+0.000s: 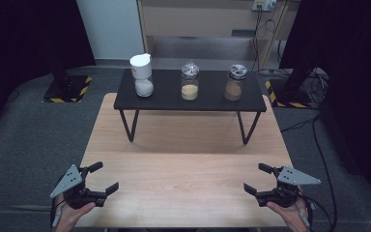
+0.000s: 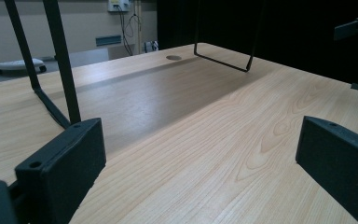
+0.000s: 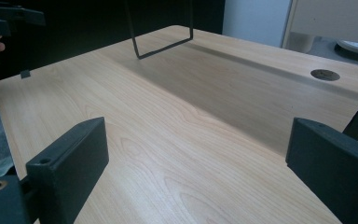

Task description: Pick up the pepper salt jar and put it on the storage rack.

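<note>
The desk (image 1: 188, 169) is pale wood-grain, smooth with a soft satin sheen. On it stands a shelf (image 1: 212, 99) with a matt black top on thin black metal rod legs. Three jars (image 1: 190, 82) along the shelf look like clear glass; two carry shiny metallic lids, one a white plastic cap. Each tool, left (image 1: 99, 178) and right (image 1: 258, 177), has matt black plastic jaws and a dull grey plate.
</note>
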{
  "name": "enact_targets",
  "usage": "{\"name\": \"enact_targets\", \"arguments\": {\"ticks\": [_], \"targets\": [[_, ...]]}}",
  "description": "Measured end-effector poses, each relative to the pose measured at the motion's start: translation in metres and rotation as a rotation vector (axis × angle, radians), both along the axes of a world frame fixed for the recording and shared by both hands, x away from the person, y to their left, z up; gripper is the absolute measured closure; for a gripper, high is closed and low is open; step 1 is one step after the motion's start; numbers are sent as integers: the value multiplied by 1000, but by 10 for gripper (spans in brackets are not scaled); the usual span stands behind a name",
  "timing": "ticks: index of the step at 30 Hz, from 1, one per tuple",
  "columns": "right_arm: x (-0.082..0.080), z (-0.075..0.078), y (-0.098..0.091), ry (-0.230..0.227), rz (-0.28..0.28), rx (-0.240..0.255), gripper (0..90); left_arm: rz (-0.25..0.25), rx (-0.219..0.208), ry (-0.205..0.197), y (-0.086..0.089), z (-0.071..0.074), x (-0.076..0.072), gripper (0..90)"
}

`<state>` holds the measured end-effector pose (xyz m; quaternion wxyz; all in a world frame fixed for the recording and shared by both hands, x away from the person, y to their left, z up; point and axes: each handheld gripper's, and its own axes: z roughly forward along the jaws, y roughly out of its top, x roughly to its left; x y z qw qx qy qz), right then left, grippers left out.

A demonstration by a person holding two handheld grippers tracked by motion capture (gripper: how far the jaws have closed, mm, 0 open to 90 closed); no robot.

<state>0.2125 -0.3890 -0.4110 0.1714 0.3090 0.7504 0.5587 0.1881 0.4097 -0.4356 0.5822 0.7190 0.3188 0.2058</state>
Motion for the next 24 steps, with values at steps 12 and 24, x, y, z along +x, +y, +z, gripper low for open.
{"name": "enact_targets", "arguments": {"ticks": [12,24], "targets": [[3,-5,-4,6,6,24,62,-21,3,-7,-1,0,1,3],[3,-6,-5,7,7,32,61,-18,-5,-4,-1,0,2,3]]}}
